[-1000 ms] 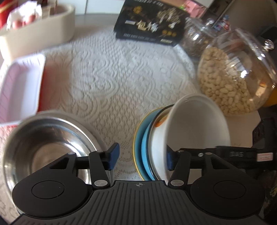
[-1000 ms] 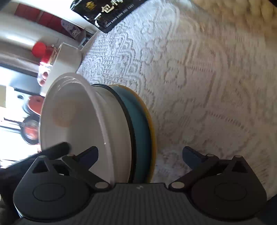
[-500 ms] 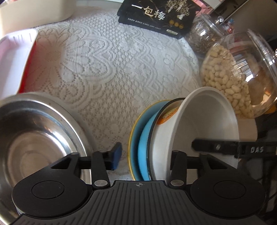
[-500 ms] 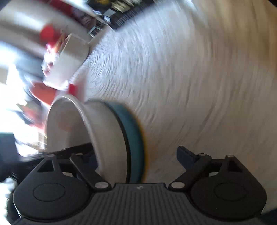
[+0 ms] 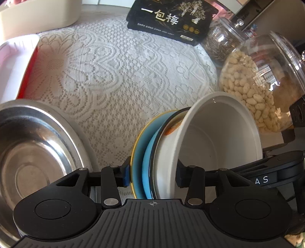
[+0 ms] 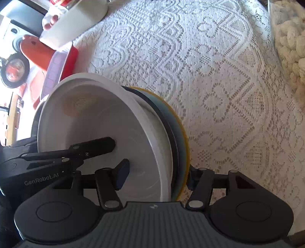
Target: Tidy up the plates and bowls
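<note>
The worktop (image 5: 122, 80) lies under one white lace cloth (image 6: 219, 80), and most of what stands on it sits along its edges. At the far left is one cream oblong tub (image 5: 38, 17), with one white tray with a red rim (image 5: 17, 63) nearer. One black printed box (image 5: 171, 17) lies at the far side. At the right stand two clear glass jars: the big one (image 5: 253, 91) is filled with pale nuts, and the smaller one (image 5: 221, 45) behind it holds dark strips. One steel bowl (image 5: 34, 158) rests upright at the near left. The task's stack (image 5: 190, 152) is tipped on edge, above the cloth and between the two tools. Counted from its open side, it has one white bowl (image 6: 99, 133), a second white bowl with a dark rim and an orange mark (image 5: 171, 131), and one blue plate with a yellow rim (image 5: 139, 152). The left tool (image 5: 152, 174) straddles the stack, one pad touching the plate's back and the other inside the white bowl; its jaws are opening slightly. The right tool (image 6: 154, 176) also straddles the stack, its jaws closing, with one pad inside the bowl and the other at the plate's back.
</note>
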The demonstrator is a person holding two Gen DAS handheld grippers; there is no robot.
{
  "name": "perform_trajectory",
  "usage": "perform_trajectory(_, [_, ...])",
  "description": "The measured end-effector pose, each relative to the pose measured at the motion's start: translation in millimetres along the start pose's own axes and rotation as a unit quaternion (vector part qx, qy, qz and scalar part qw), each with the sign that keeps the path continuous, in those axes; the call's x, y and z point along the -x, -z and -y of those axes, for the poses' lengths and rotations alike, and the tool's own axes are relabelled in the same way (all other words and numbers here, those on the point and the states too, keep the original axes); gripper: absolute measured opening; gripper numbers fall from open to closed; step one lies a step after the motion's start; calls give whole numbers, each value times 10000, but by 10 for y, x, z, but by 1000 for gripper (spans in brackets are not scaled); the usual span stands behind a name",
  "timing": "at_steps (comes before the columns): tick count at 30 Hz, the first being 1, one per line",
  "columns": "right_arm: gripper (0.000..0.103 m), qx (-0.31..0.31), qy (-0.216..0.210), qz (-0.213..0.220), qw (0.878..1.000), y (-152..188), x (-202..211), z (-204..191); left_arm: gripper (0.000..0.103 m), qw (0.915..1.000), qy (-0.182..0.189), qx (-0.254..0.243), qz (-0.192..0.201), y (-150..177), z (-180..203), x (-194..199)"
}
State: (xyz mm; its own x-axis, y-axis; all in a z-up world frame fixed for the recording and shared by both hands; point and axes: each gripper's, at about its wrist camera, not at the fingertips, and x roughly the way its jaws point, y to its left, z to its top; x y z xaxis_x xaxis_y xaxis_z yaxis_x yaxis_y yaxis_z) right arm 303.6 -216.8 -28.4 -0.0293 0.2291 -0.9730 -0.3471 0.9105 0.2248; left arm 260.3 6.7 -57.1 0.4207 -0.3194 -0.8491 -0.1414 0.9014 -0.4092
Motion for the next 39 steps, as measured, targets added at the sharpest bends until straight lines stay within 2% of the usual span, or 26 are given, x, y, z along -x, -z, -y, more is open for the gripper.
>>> perform_trajectory(2, [59,7,137,-79,9999,2,31,-24,52,9998,163,106,-96,-15,-17,4])
perform_trajectory(6, [59,104,395,-56,9992,59,130,-47,54,9996,256,-12,-144,16,54,4])
perform_trajectory(12, [58,-34,307,176,9994,111,171,66,56,9993,290,-213,-37,21,183,-4])
perform_trajectory(21, [58,-169,-126,471,9987,206,153,273,55,9970,-73,-740,-219,24,393,36])
perform_trajectory(27, [58,-631,-650,561,9943,262,137,530,56,9958,74,-770,-486,-202,471,-6])
perform_trajectory(32, [57,-629,-950,558,9919,283,59,520,57,9940,-218,-933,-525,-174,512,-84])
perform_trajectory(34, [57,-612,-1062,477,9913,267,17,505,57,9940,-262,-879,-595,-151,468,-97])
perform_trajectory(39, [57,-605,-1071,420,9915,216,-2,442,57,9957,-4,-372,-844,-146,277,-89])
